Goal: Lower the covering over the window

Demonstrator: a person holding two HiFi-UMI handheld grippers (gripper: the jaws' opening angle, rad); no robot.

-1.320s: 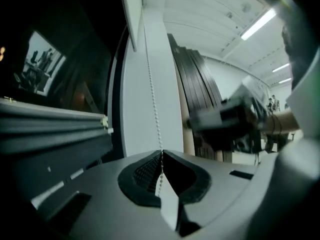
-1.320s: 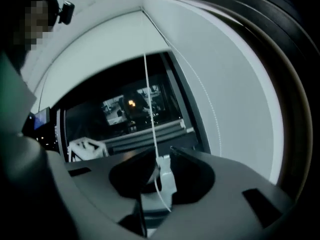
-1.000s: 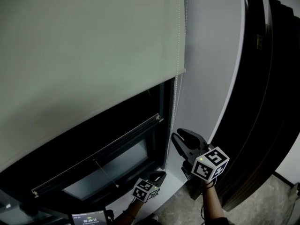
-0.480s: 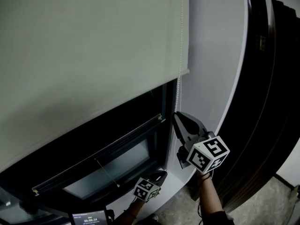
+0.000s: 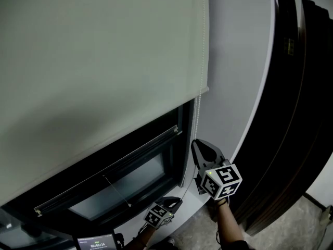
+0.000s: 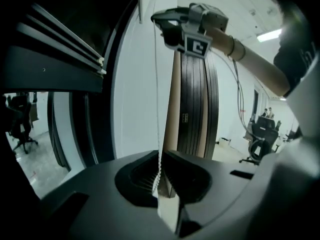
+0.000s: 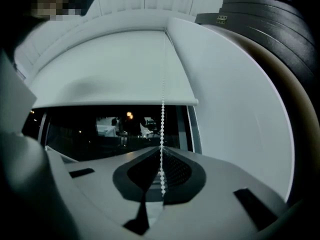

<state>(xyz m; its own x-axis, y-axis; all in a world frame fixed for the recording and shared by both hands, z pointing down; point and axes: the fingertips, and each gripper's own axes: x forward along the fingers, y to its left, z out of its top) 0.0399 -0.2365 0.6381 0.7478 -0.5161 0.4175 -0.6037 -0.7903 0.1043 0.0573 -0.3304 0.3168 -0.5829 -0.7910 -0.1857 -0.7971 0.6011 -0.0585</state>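
Note:
The pale roller blind [image 5: 99,61] covers the upper part of the dark window [image 5: 130,165]; its bottom bar slants across the head view and shows level in the right gripper view as the blind's edge [image 7: 115,101]. A white bead chain [image 5: 200,46] hangs along the blind's right side. My right gripper [image 5: 197,146] is shut on the chain [image 7: 162,134] just below the blind's corner. Lower down, near the sill, my left gripper [image 5: 176,200] is shut on the same chain [image 6: 157,109]. From the left gripper view the right gripper [image 6: 167,20] appears overhead.
A white wall strip [image 5: 234,77] runs right of the chain, and a dark stack of curved panels [image 5: 296,113] stands beyond it. A window handle bar [image 5: 104,163] crosses the glass. A pale sill [image 5: 184,212] lies under the grippers.
My right gripper rose along the chain, then came back down with it. The blind's bottom edge now sits a little lower on the window. The left gripper sank slightly.

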